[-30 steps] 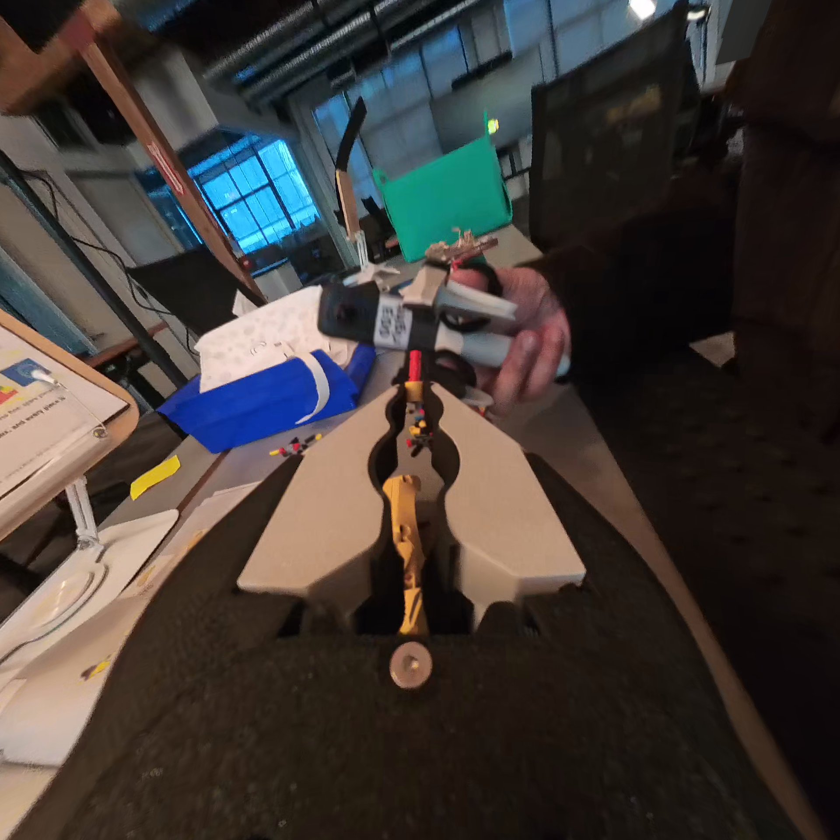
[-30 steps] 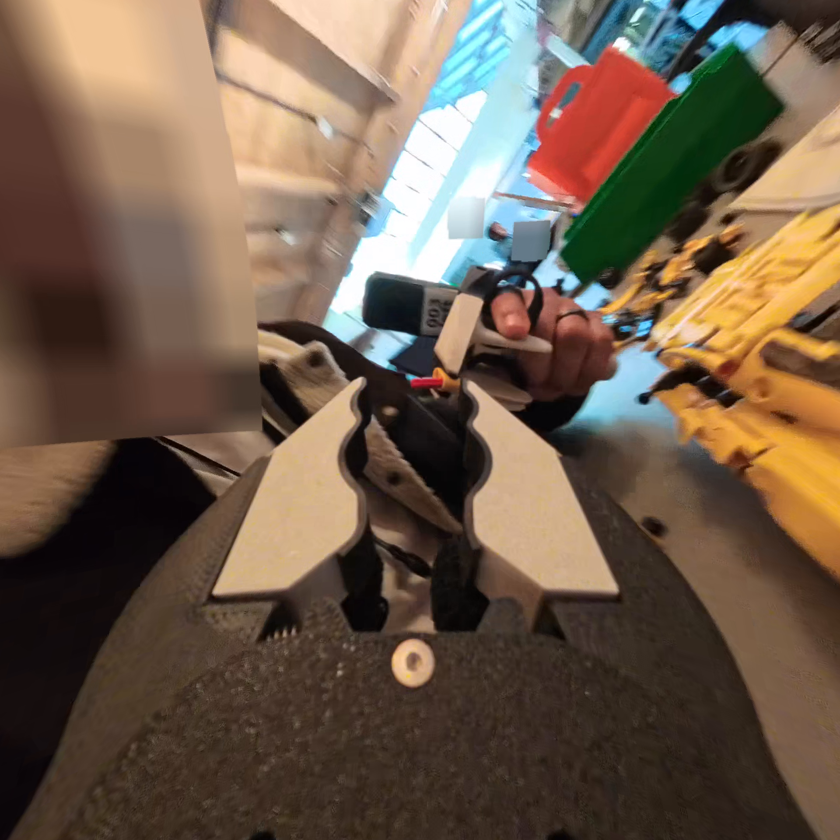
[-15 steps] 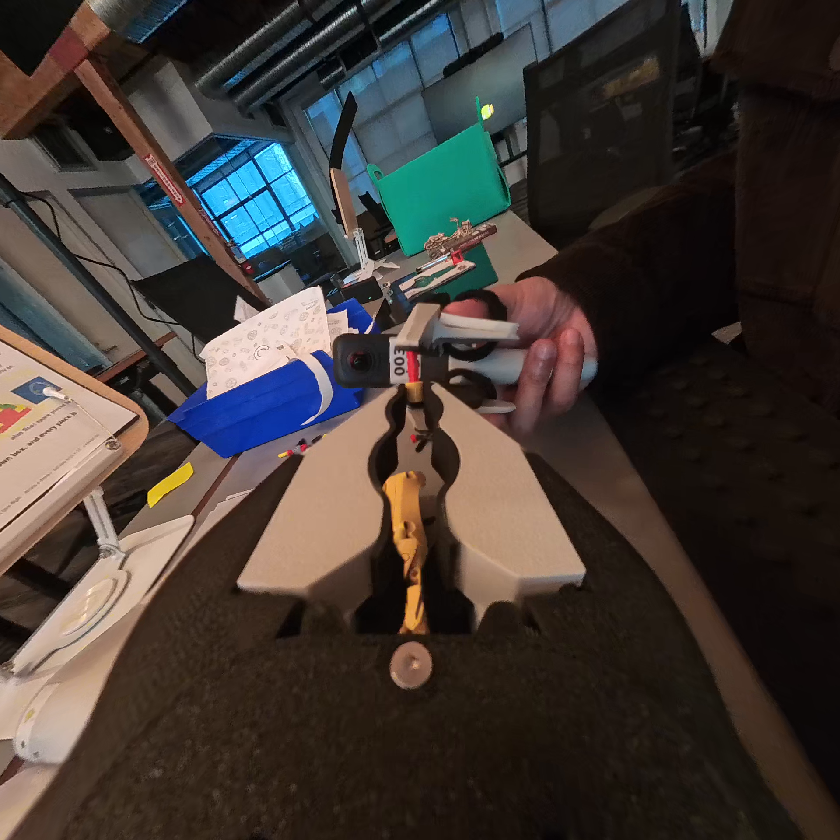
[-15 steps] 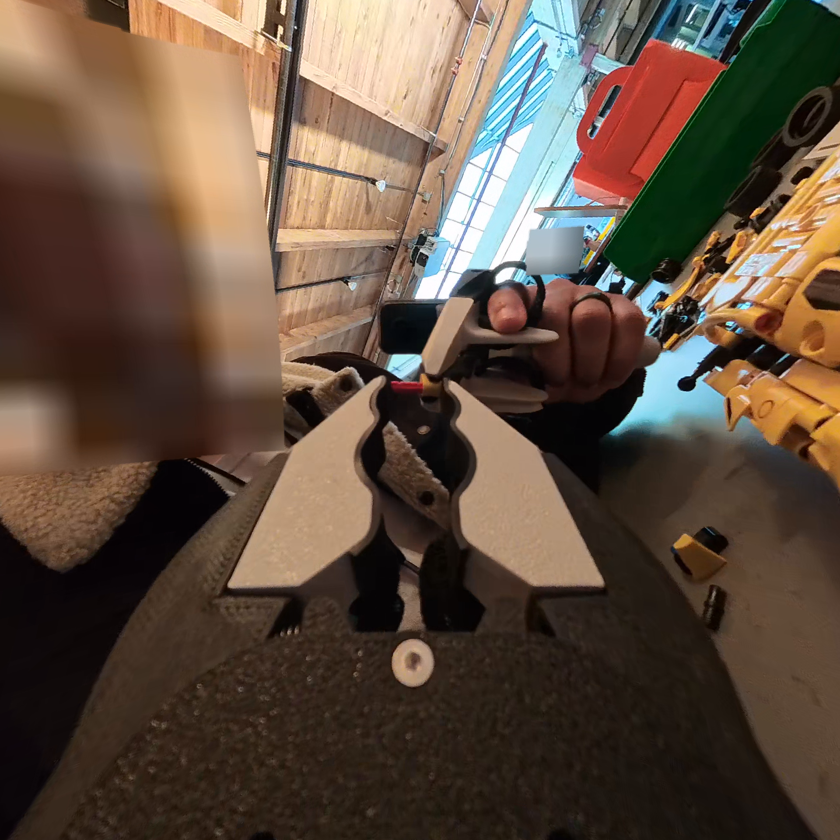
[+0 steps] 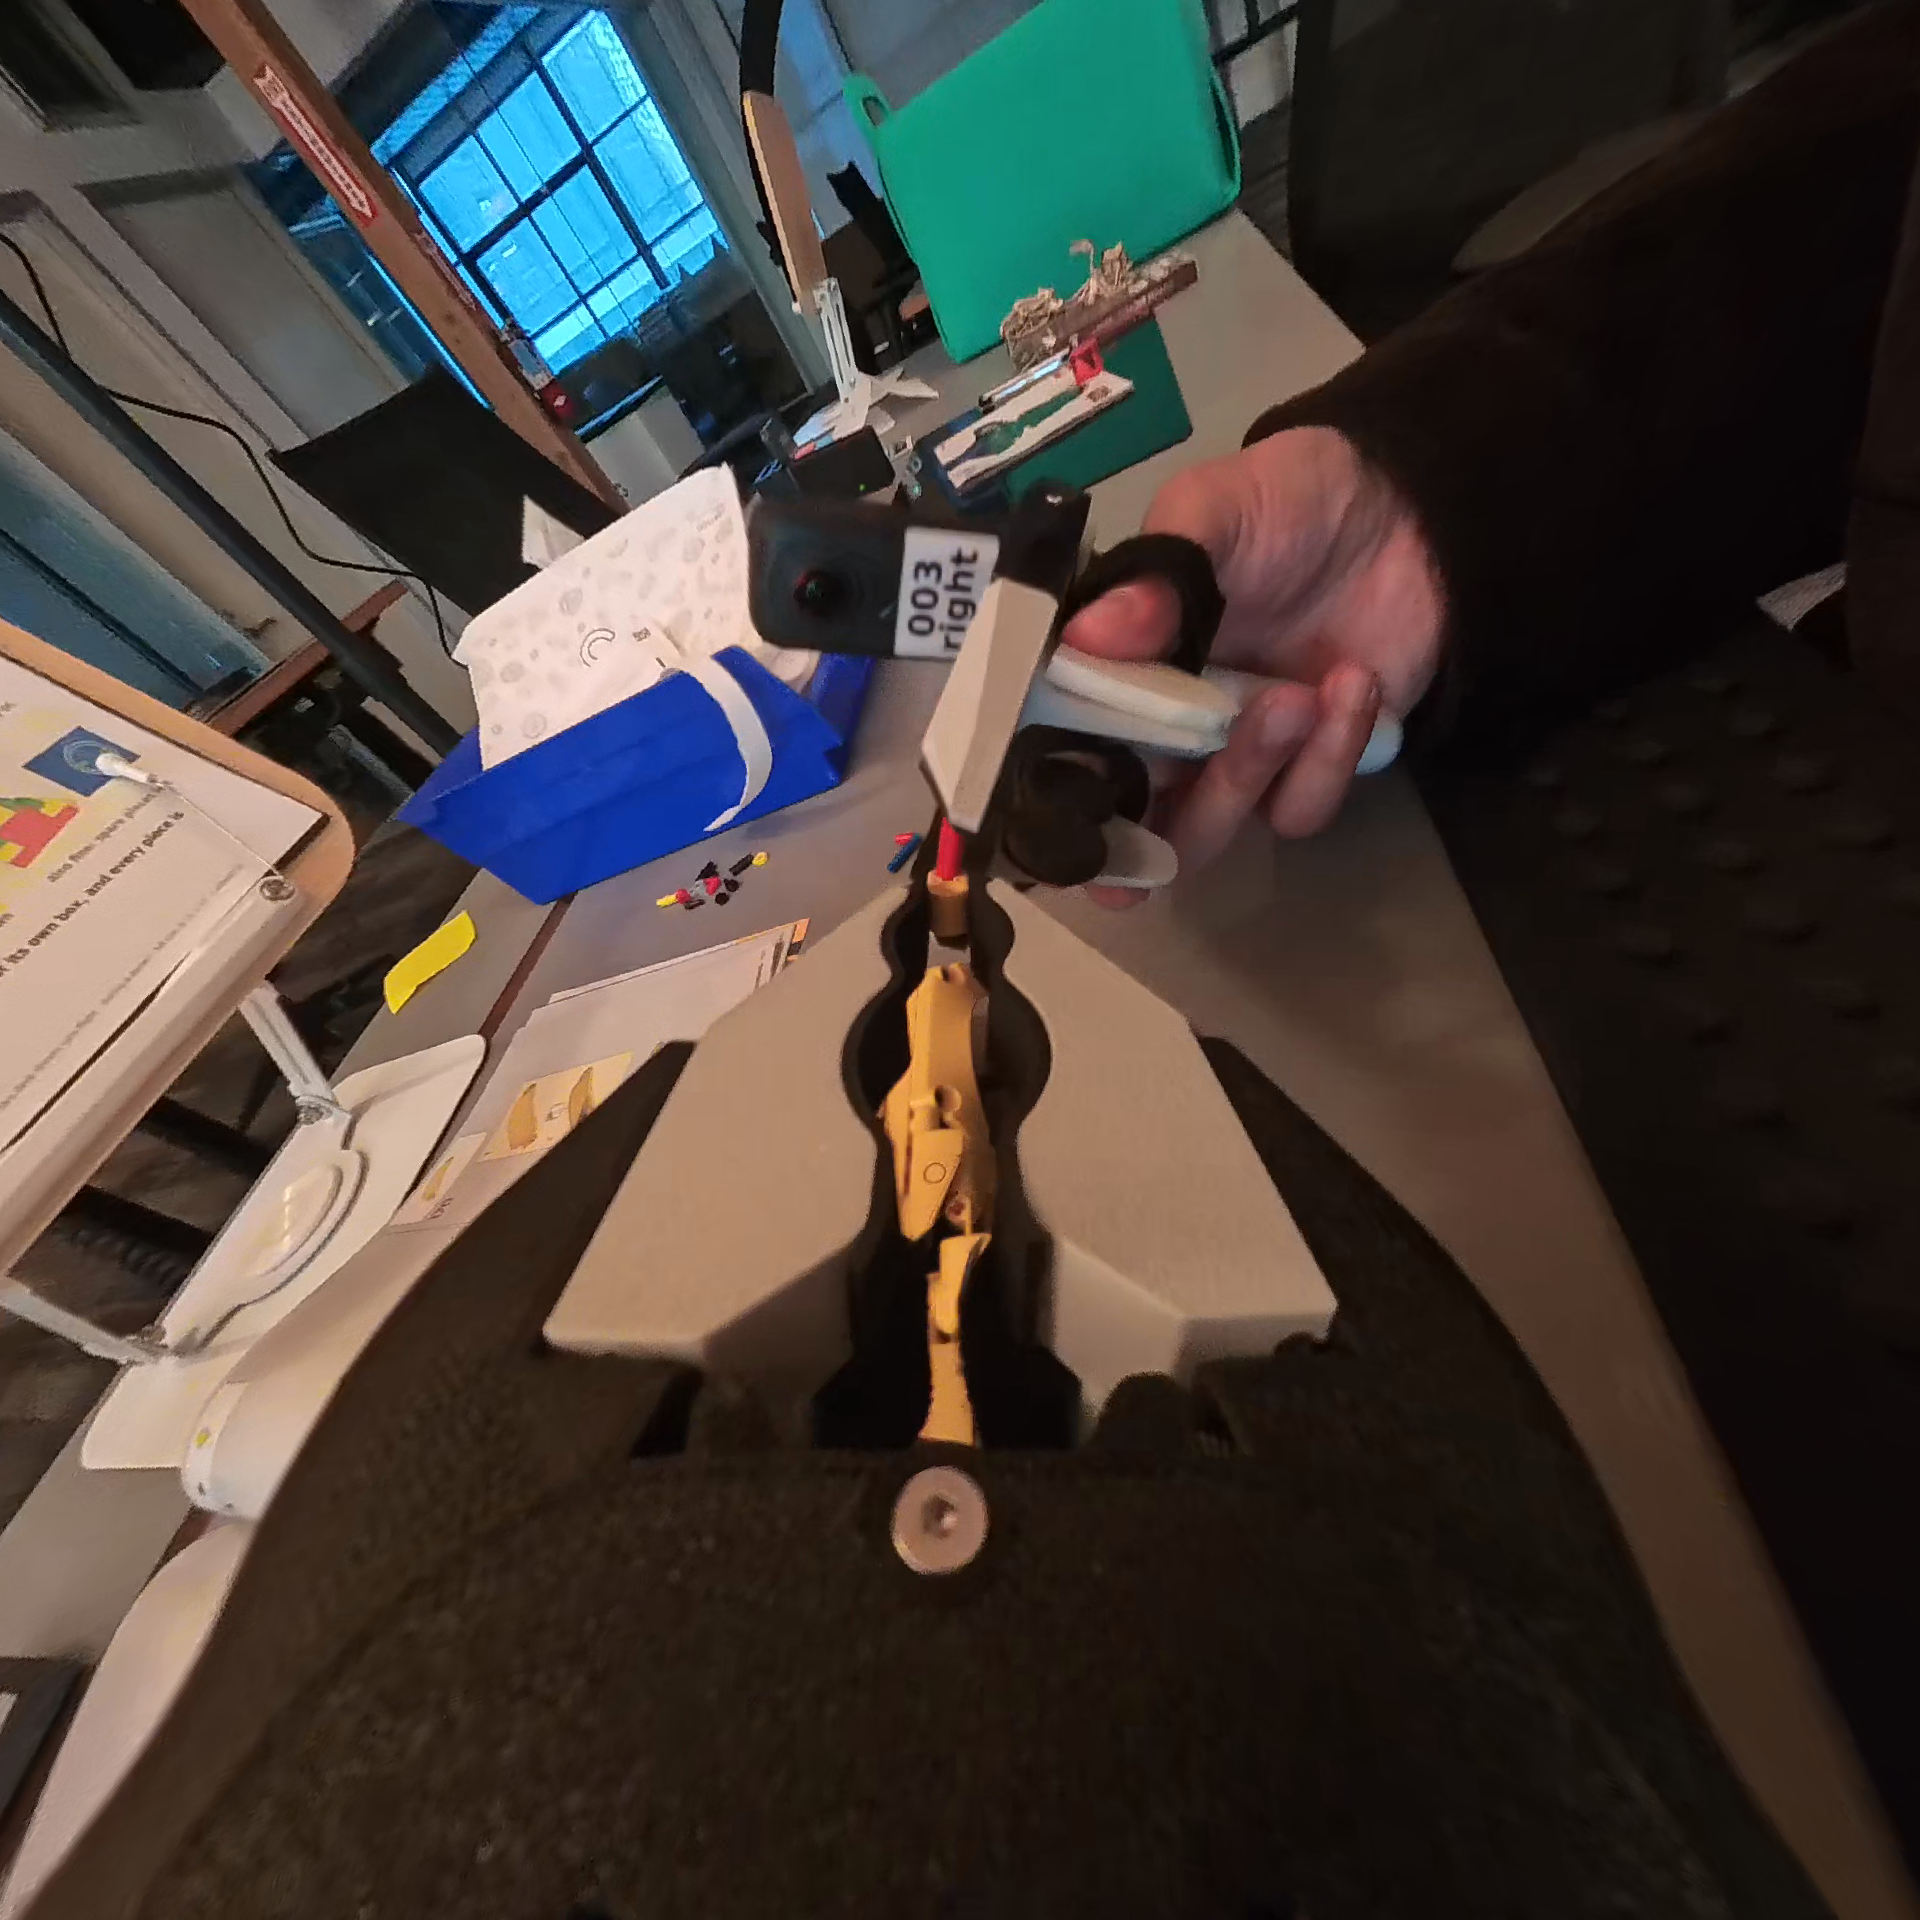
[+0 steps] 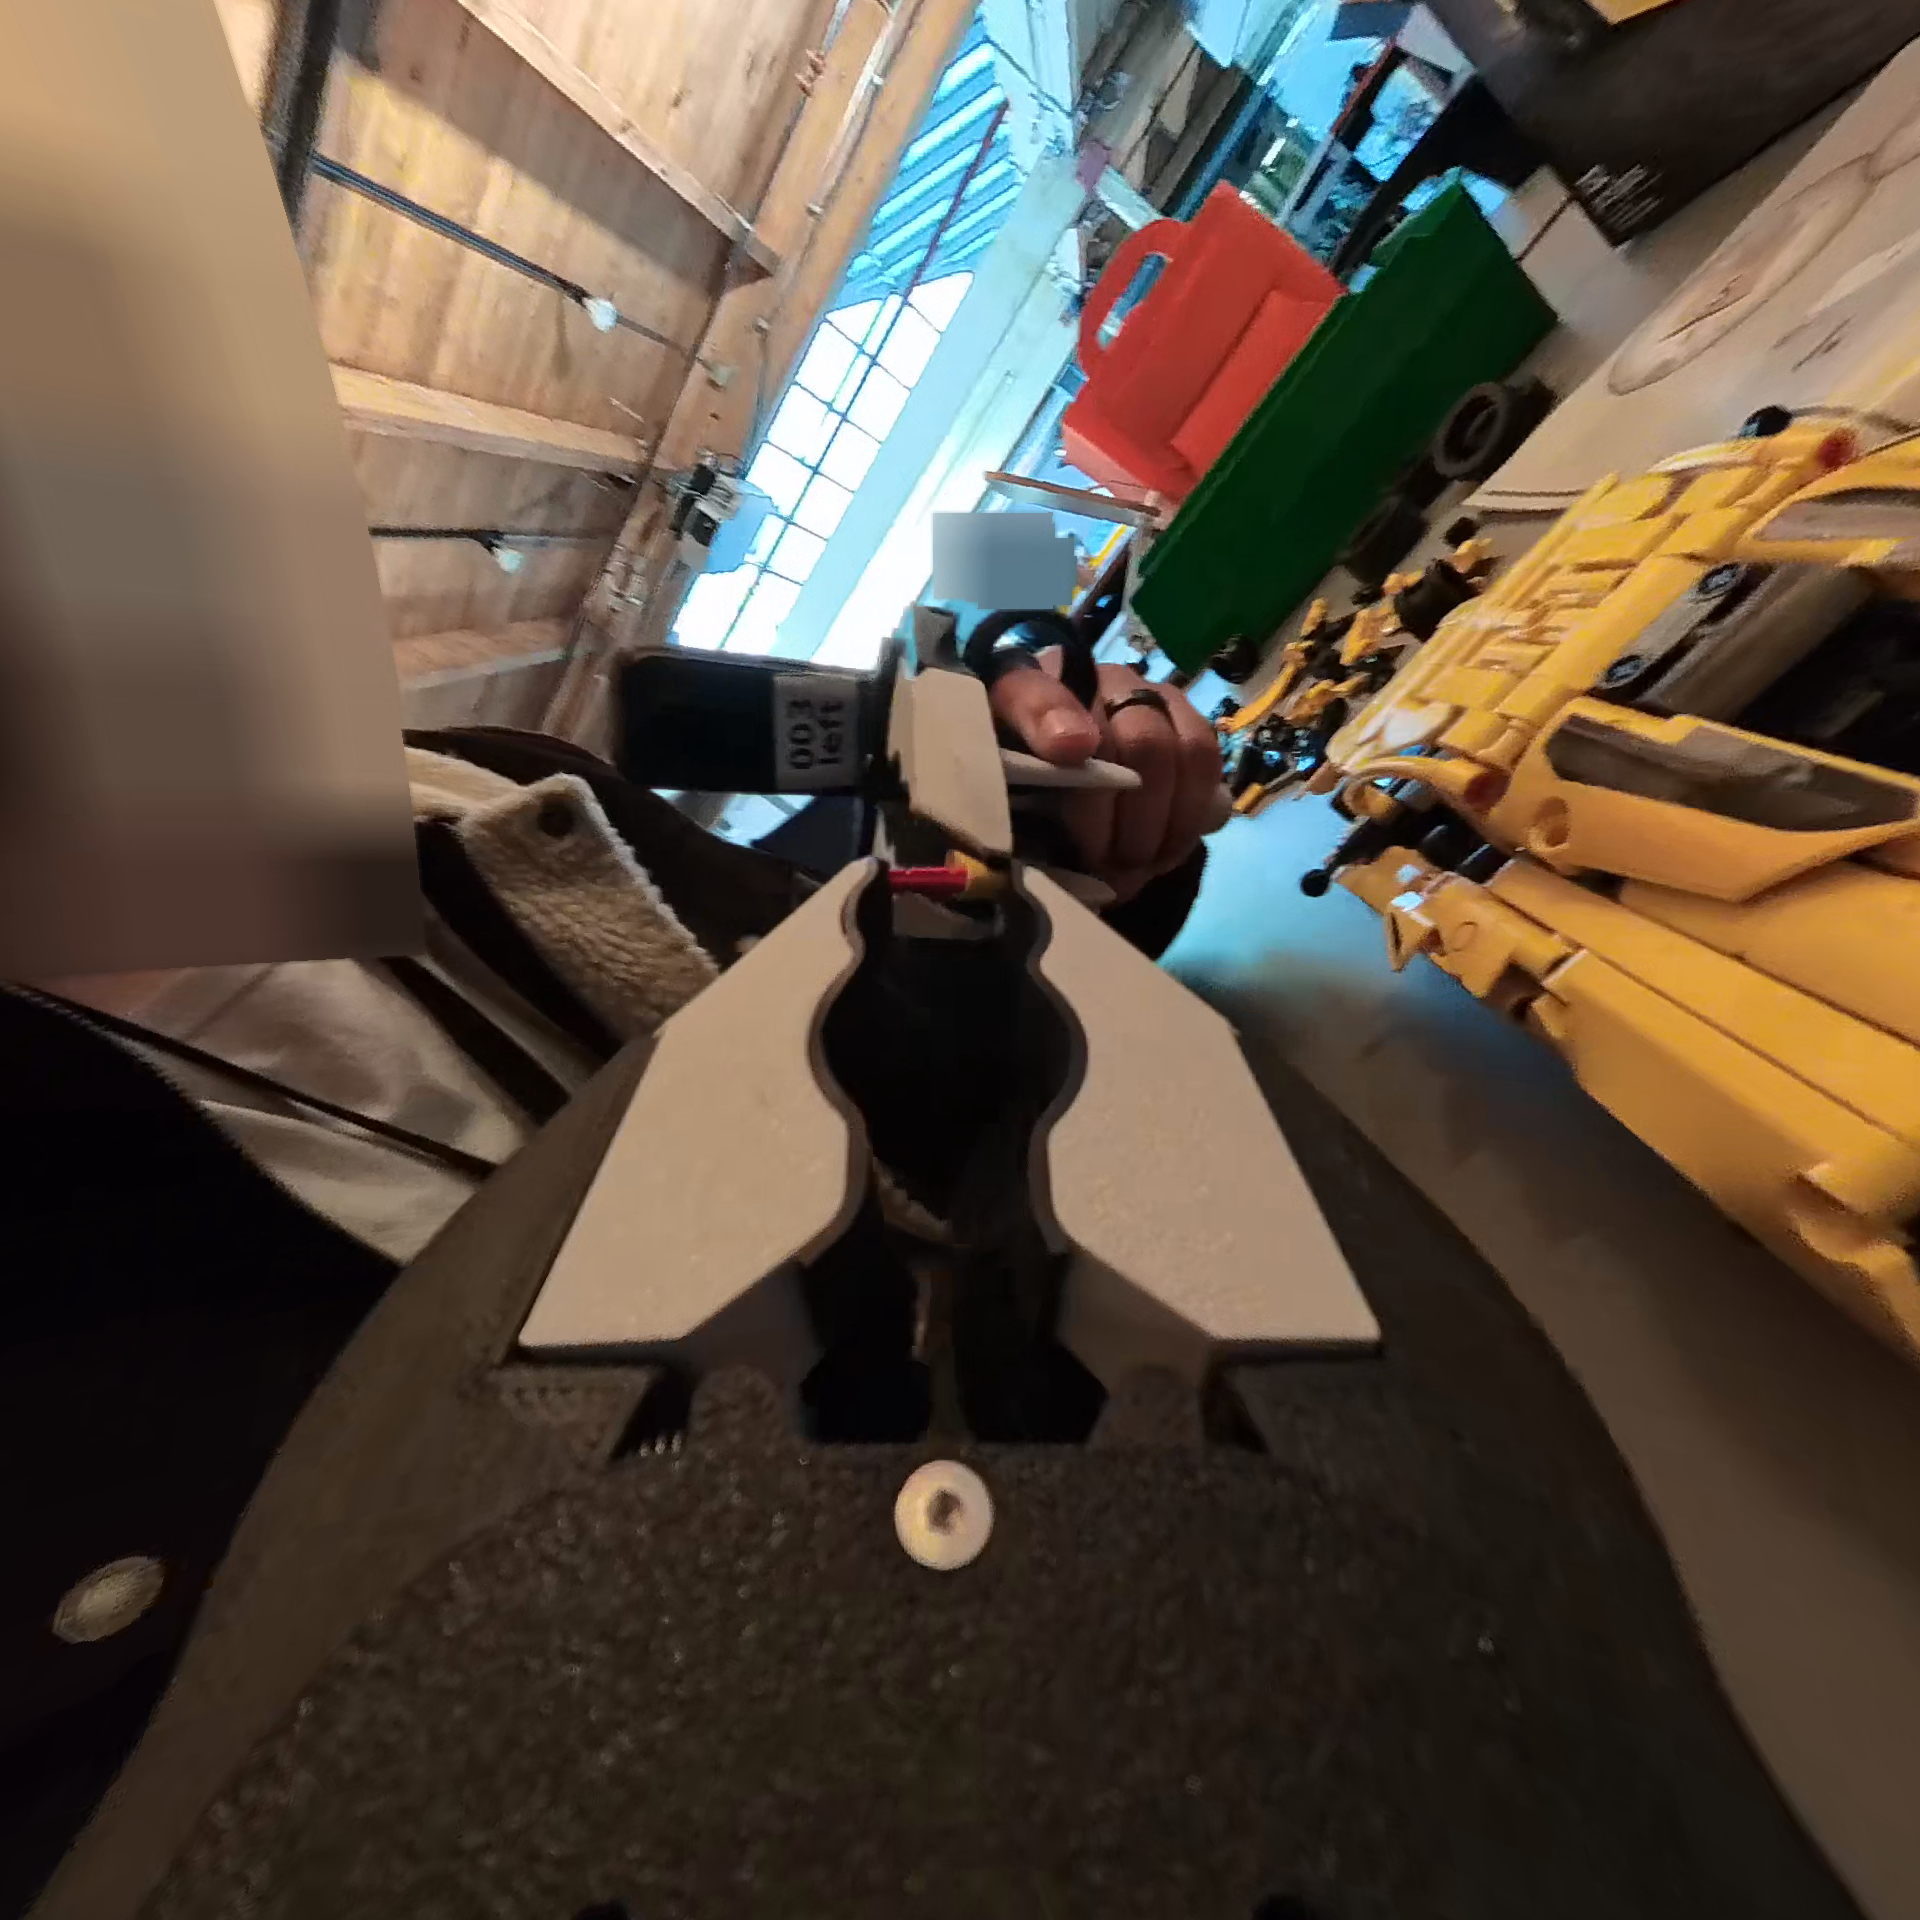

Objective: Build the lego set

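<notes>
My left gripper (image 5: 948, 896) is shut on a slim yellow lego assembly (image 5: 935, 1143) that lies lengthwise between its fingers. A red axle (image 5: 948, 857) sticks out of a tan bush at the assembly's front end. My right gripper (image 5: 961, 826) comes down from above onto that axle. In the right wrist view, the right gripper (image 6: 945, 883) has its jaws narrowly apart. The red axle (image 6: 920, 878) and the yellow end (image 6: 979, 873) lie crosswise between its tips and seem to touch both. The left gripper (image 6: 966, 842) shows just behind them. Both grippers are held above the table.
A blue tissue box (image 5: 623, 769), a green bag (image 5: 1049, 177), small loose pieces (image 5: 712, 888) and instruction sheets (image 5: 665, 987) lie on the grey table. A board on a stand (image 5: 135, 883) is at the left. A big yellow lego car (image 6: 1621, 810), with red (image 6: 1195, 343) and green (image 6: 1340, 447) bags behind it, is at the right.
The right gripper's jaws have narrowed around the red axle since one second ago. It has come closer and tilted so its fingers point down. The left gripper still holds the yellow assembly.
</notes>
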`<state>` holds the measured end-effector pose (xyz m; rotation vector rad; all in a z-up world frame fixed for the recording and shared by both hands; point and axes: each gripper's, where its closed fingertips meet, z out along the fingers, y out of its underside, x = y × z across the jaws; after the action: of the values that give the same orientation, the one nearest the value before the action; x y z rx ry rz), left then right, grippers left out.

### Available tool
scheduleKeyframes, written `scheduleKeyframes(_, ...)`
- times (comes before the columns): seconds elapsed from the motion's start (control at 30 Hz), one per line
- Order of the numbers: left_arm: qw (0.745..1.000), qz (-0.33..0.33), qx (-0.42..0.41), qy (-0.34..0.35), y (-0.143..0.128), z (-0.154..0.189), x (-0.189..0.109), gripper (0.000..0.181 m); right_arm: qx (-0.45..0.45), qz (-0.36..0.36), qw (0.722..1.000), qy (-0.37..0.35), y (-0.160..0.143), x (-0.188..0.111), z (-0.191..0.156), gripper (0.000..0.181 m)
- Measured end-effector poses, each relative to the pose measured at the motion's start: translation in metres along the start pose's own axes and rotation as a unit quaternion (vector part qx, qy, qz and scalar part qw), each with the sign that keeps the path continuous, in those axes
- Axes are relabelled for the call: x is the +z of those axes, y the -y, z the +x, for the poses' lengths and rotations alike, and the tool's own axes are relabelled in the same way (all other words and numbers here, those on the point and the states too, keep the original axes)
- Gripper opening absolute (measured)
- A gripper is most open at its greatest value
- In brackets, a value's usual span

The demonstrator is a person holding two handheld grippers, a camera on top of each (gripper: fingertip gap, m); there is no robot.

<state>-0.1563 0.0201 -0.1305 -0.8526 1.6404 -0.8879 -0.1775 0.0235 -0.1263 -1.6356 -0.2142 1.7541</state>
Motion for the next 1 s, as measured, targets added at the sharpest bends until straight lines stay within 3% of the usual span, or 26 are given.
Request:
scheduleKeyframes(0.17,0.999,-0.016,0.025,0.012,-0.002,0.001,0.002,0.006,0.003,-0.008,1.0,-0.013,0.0,-0.002,0.002,0.019)
scheduleKeyframes(0.33,0.999,0.019,0.032,0.008,0.008,0.002,-0.001,0.006,0.053,0.018,0.997,0.057,0.001,-0.001,-0.006,0.013)
scheduleKeyframes(0.47,1.0,0.017,0.019,0.008,0.004,-0.001,-0.001,0.006,0.061,0.012,0.997,0.038,0.004,-0.001,-0.003,0.013)
scheduleKeyframes(0.63,0.998,0.04,-0.046,0.013,0.008,-0.016,-0.01,0.007,-0.022,0.033,0.999,0.029,0.031,-0.006,-0.012,0.024)
scheduleKeyframes(0.73,0.988,0.079,-0.134,0.007,0.014,-0.029,-0.018,0.007,-0.12,0.012,0.992,-0.046,0.043,-0.004,-0.004,0.029)
scheduleKeyframes(0.8,0.965,0.111,-0.239,-0.009,0.016,-0.04,-0.022,0.007,-0.233,-0.02,0.966,-0.108,0.04,0.004,0.004,0.034)
scheduleKeyframes(0.9,0.901,0.151,-0.402,-0.057,0.014,-0.051,-0.027,0.007,-0.429,-0.06,0.876,-0.213,0.037,0.015,0.018,0.041)
scheduleKeyframes(1.0,0.853,0.165,-0.489,-0.077,0.007,-0.06,-0.031,0.007,-0.491,-0.062,0.823,-0.279,0.04,0.02,0.03,0.038)
